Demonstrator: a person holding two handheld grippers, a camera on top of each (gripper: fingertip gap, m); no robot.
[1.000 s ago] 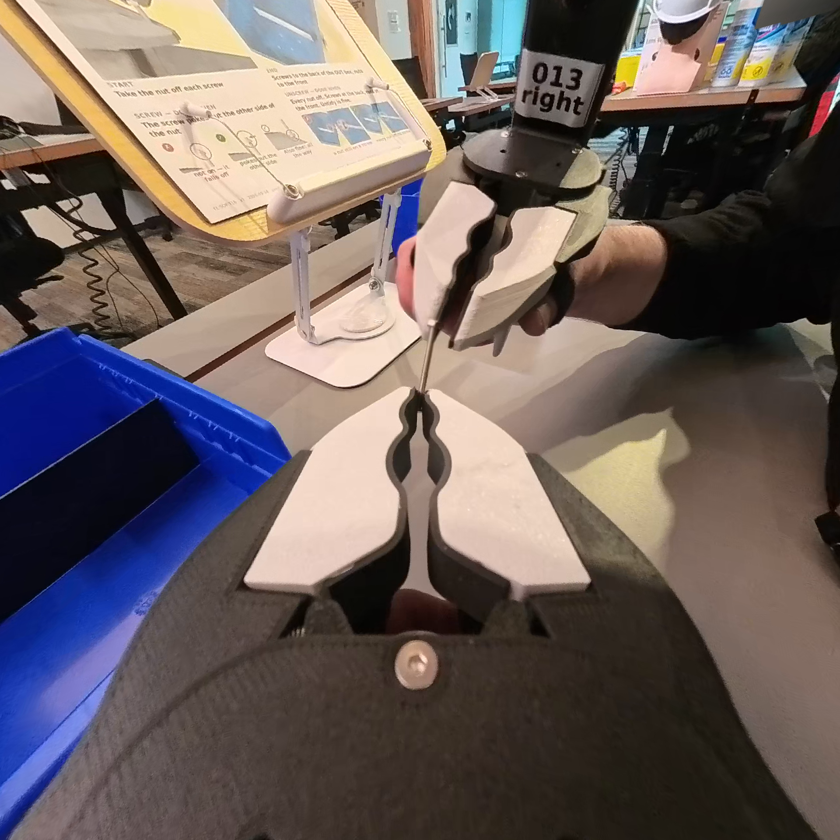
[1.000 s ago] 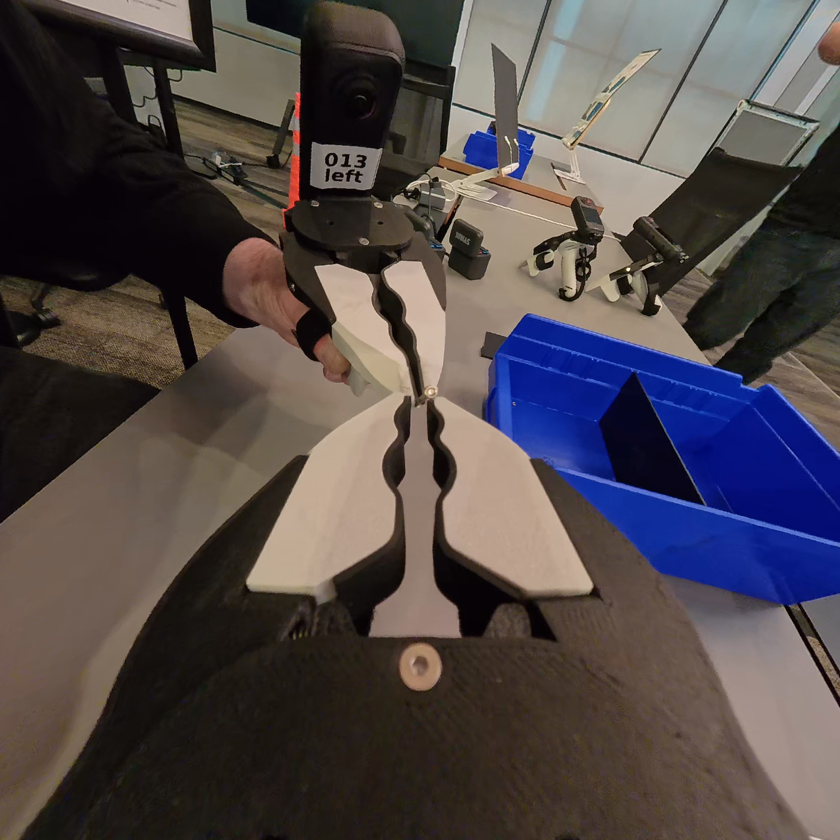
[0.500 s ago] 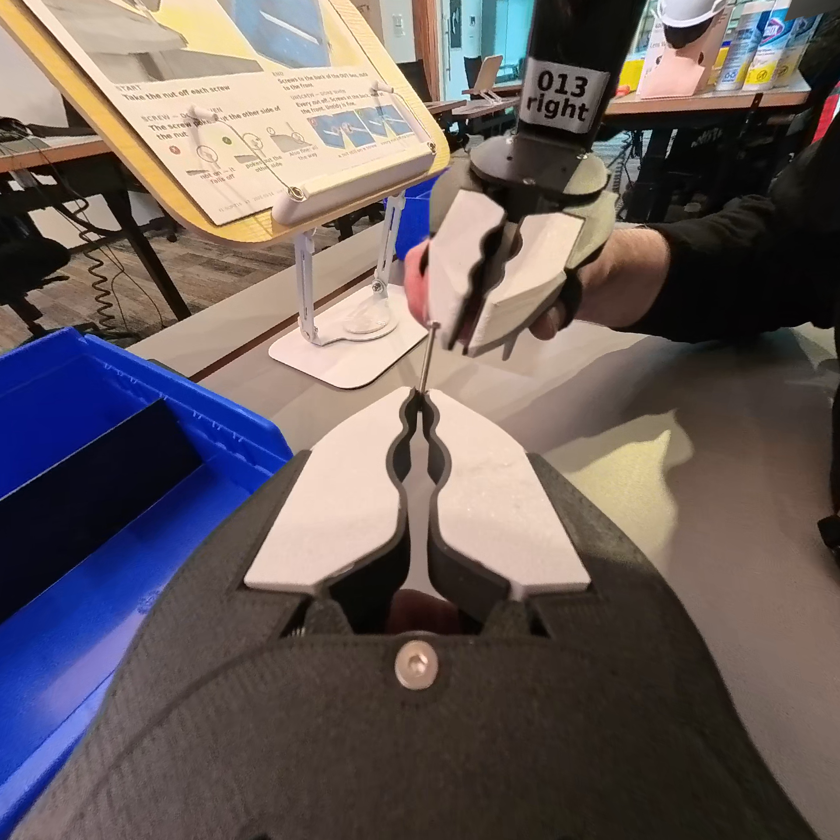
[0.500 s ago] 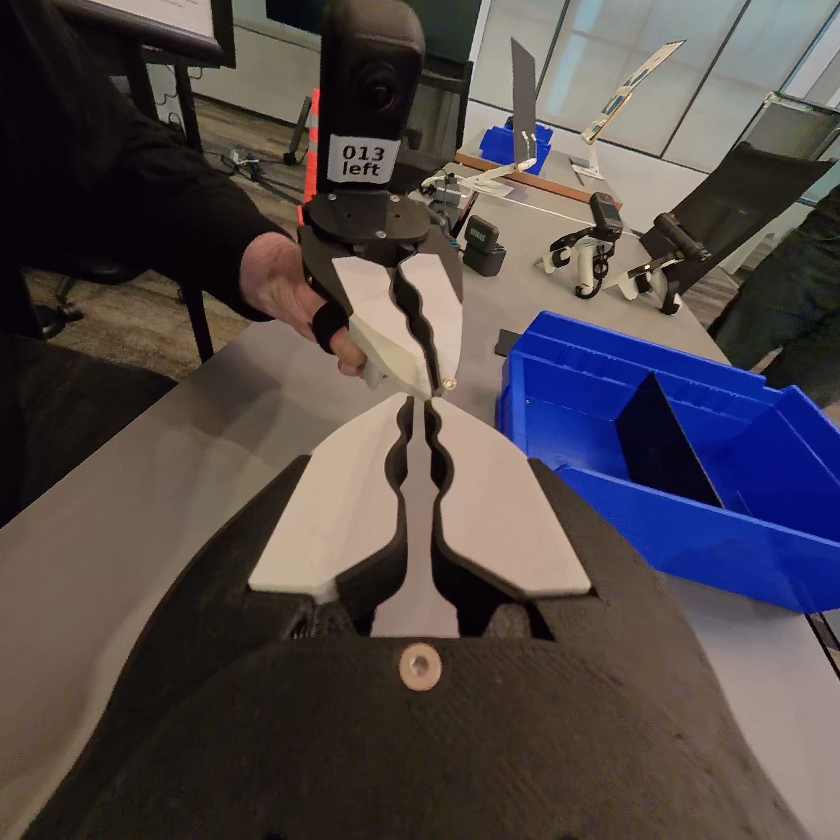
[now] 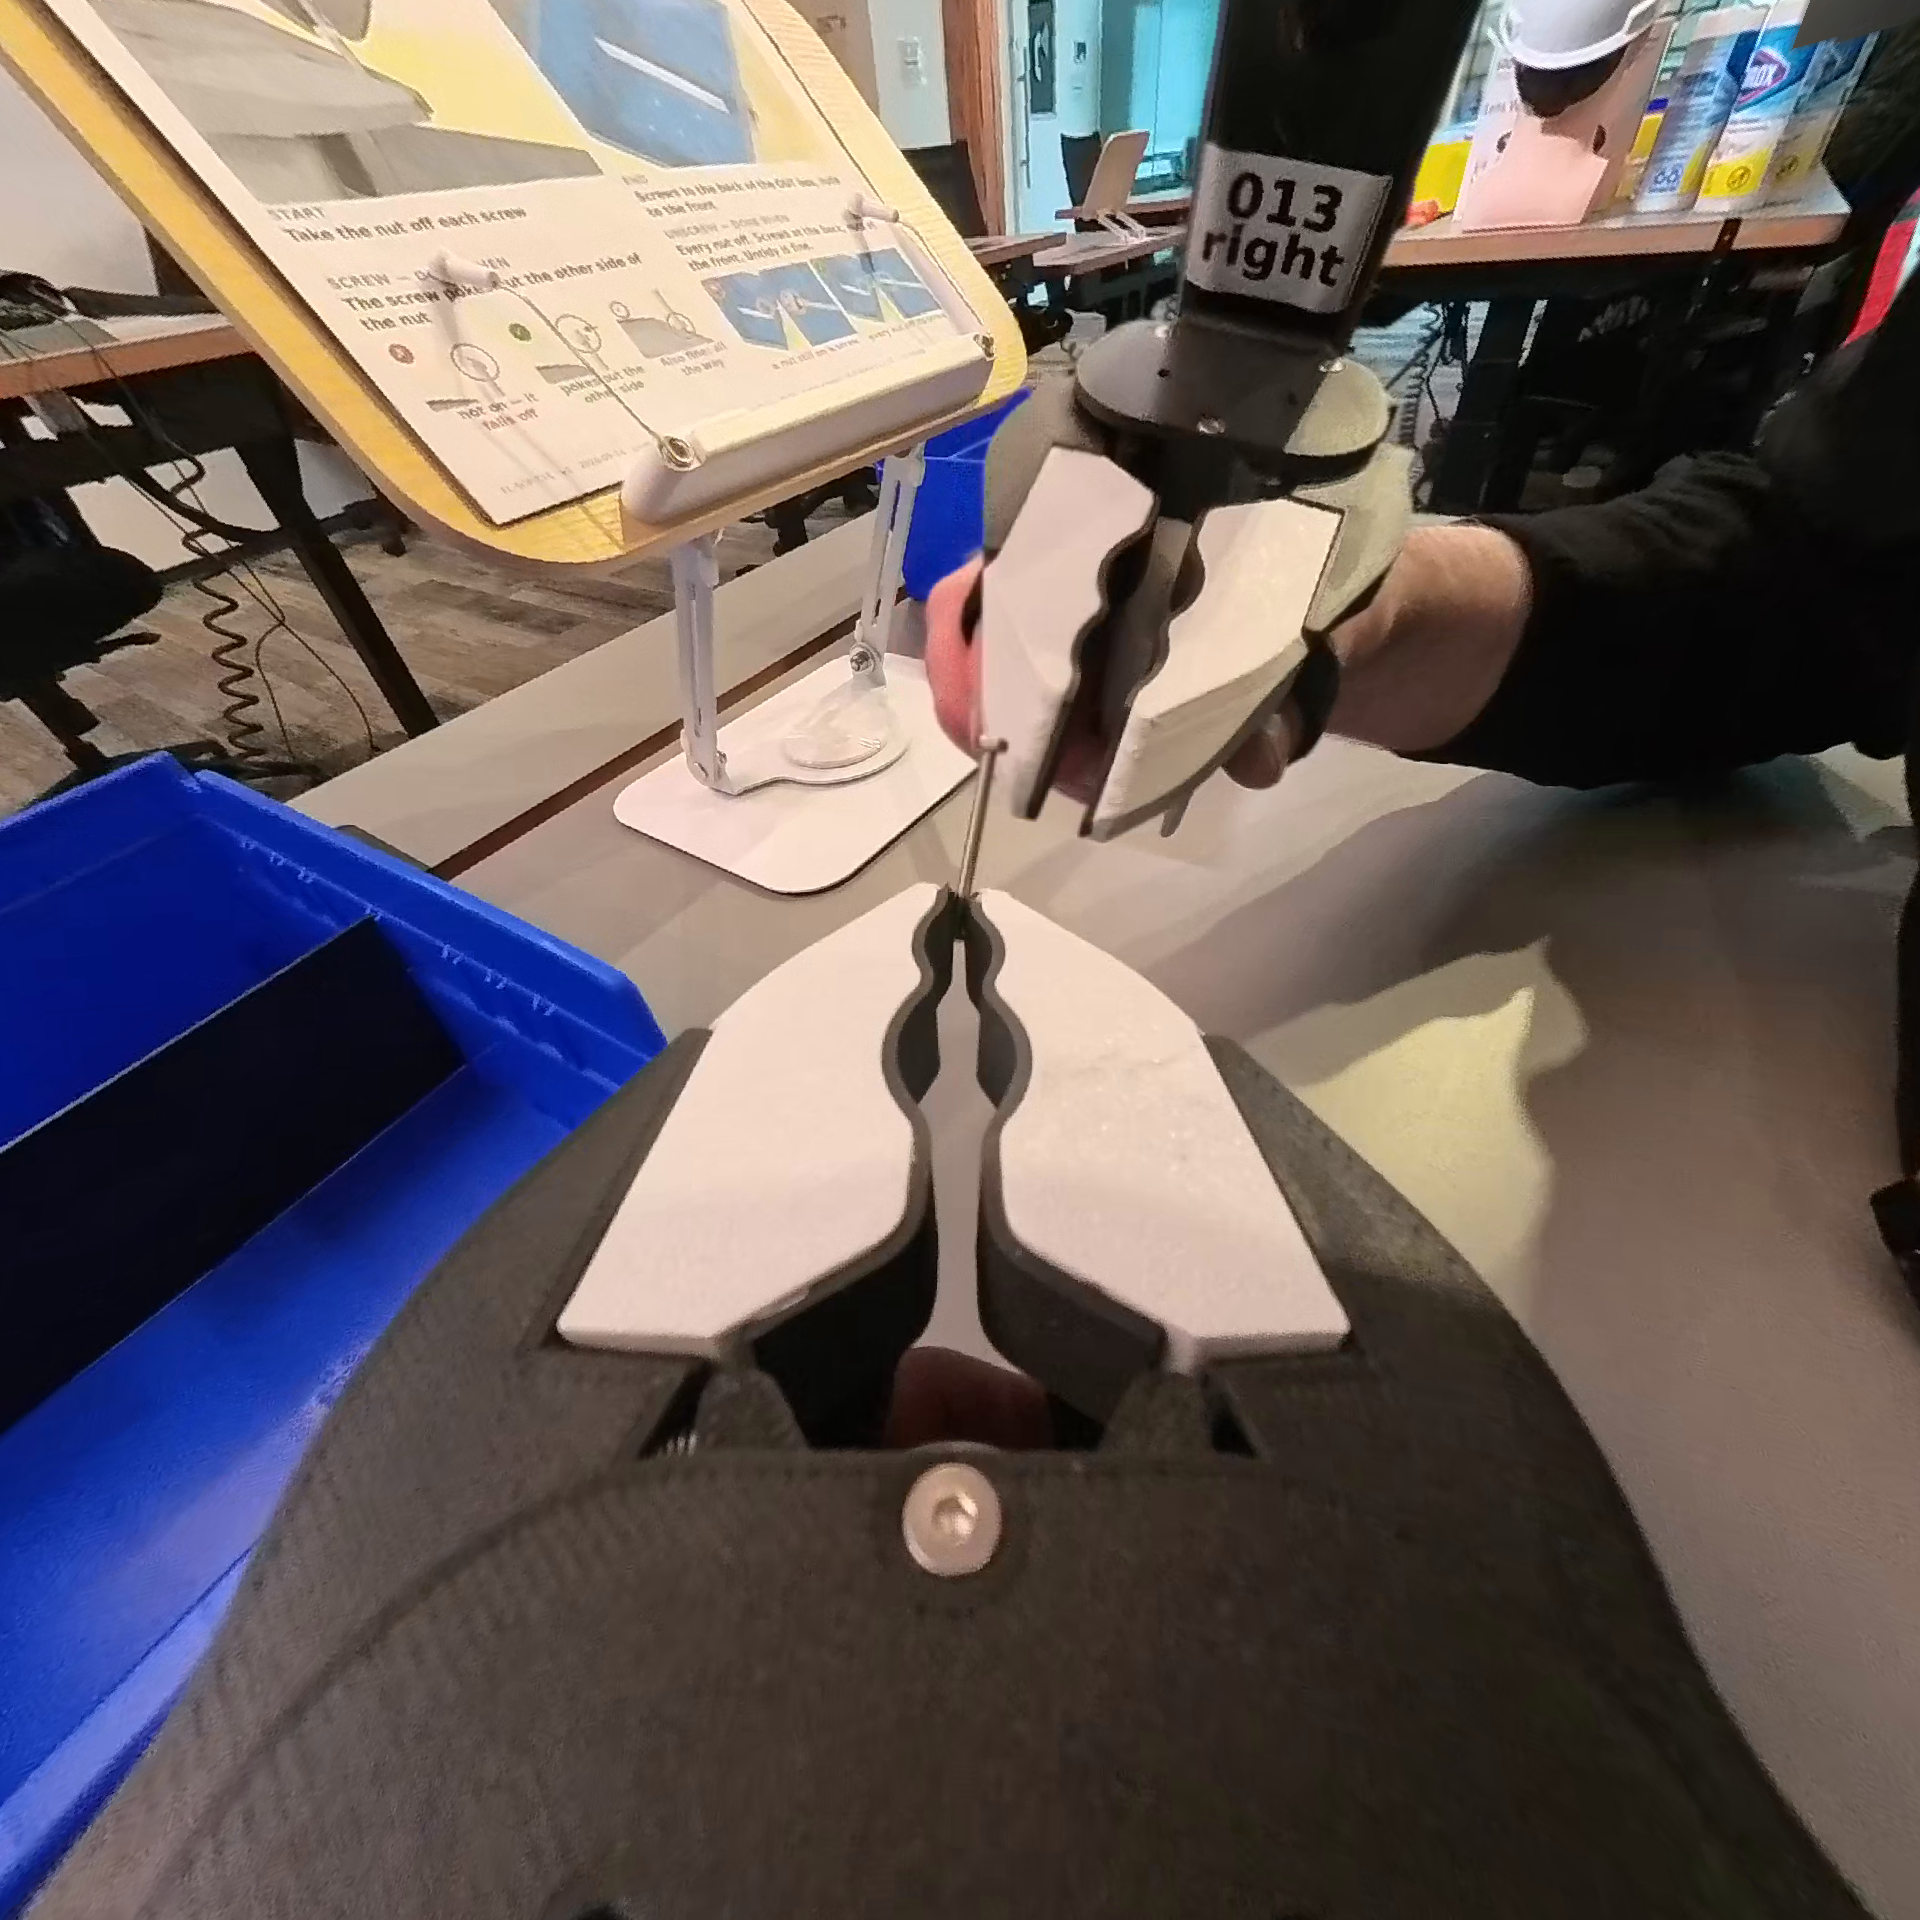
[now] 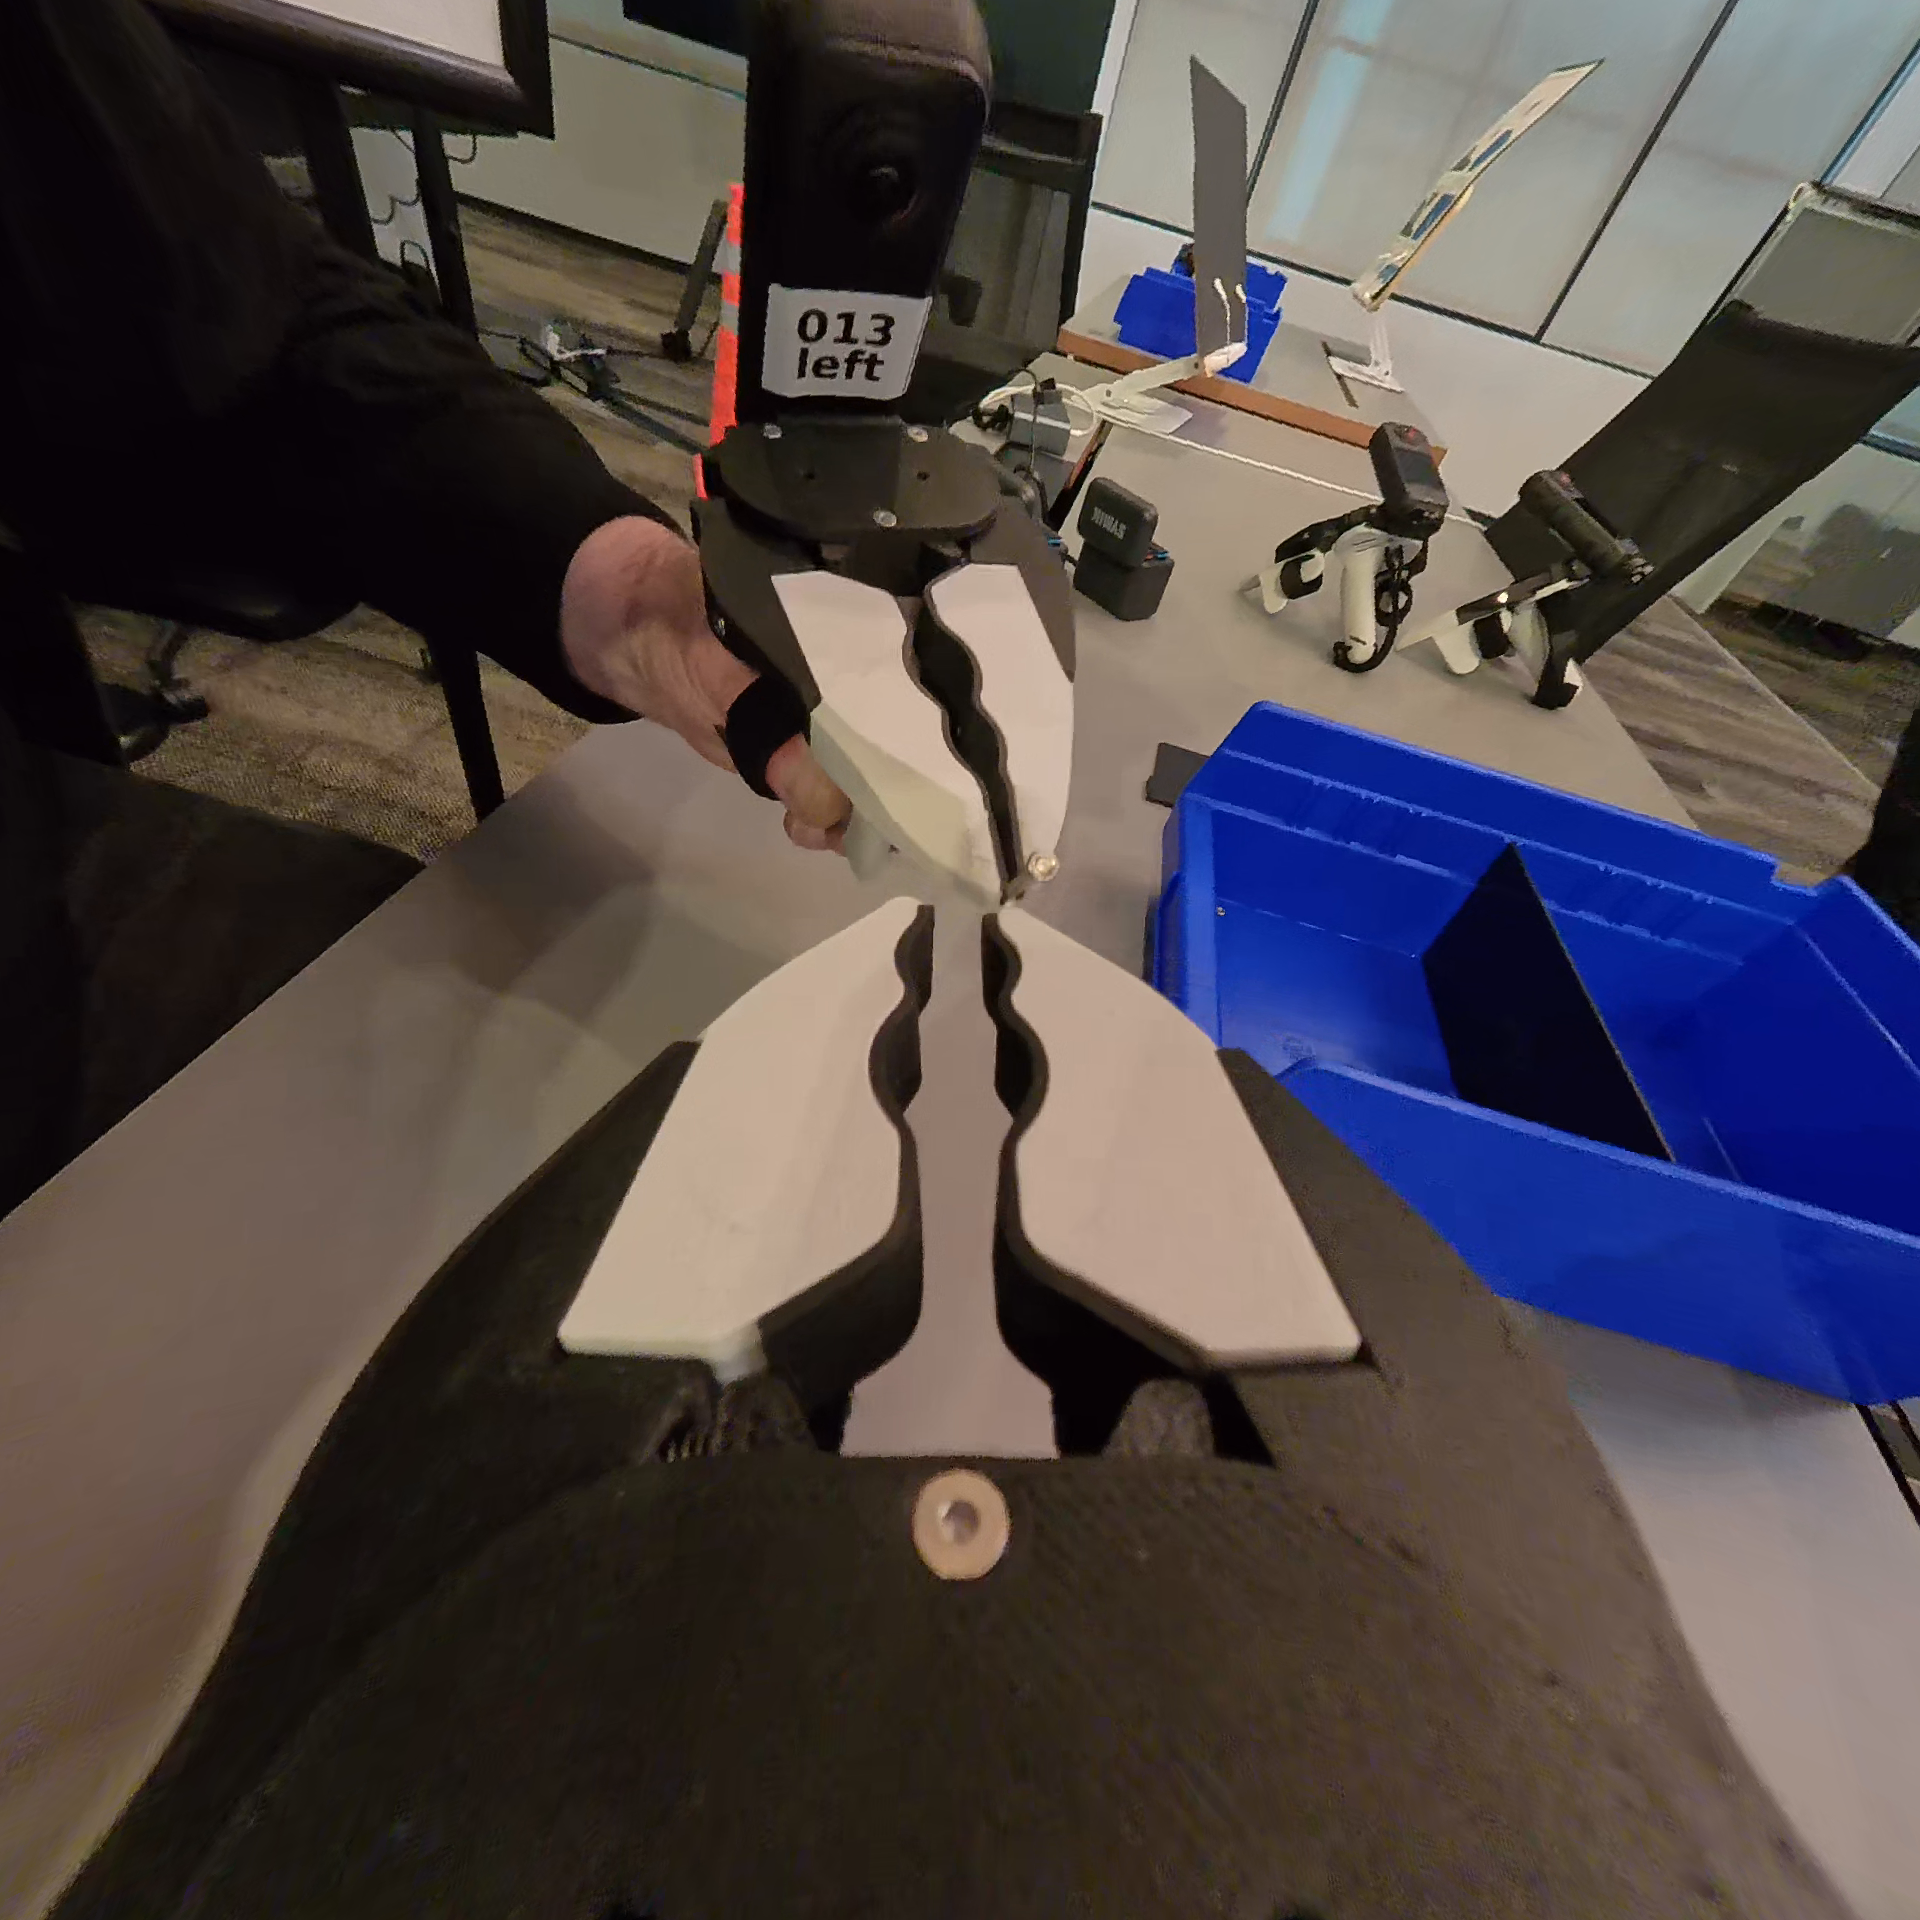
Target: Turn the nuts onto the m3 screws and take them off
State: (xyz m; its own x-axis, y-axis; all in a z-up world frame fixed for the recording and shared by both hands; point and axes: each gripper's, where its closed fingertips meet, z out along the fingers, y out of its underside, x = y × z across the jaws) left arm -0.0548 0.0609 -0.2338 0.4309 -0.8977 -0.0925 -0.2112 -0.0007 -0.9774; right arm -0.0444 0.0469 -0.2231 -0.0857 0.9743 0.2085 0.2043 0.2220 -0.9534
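My left gripper (image 5: pixel 961 902) is shut on the lower end of a thin silver m3 screw (image 5: pixel 977 821), which sticks up and away from its tips. The screw's small round end (image 5: pixel 992 744) lies just left of my right gripper (image 5: pixel 1060 821), whose jaws stand slightly apart with nothing seen between them. In the right wrist view my right gripper (image 6: pixel 956 914) is a little open over the table. The left gripper (image 6: pixel 1000 883) is just beyond it, with the screw's silver end (image 6: pixel 1042 863) at its tip. I cannot make out a nut.
A blue bin (image 5: pixel 312 935) with a black divider sits left of my left gripper; it also shows in the right wrist view (image 6: pixel 1455 821). An instruction board on a white stand (image 5: pixel 790 769) is behind. Spare grippers on stands (image 6: pixel 1371 592) and a small black box (image 6: pixel 1117 551) lie farther off. Less than 4 cm separates the two grippers' tips.
My right gripper's jaws have parted and come off the screw's far end, shifting slightly right. The left gripper still holds the screw in the same place.
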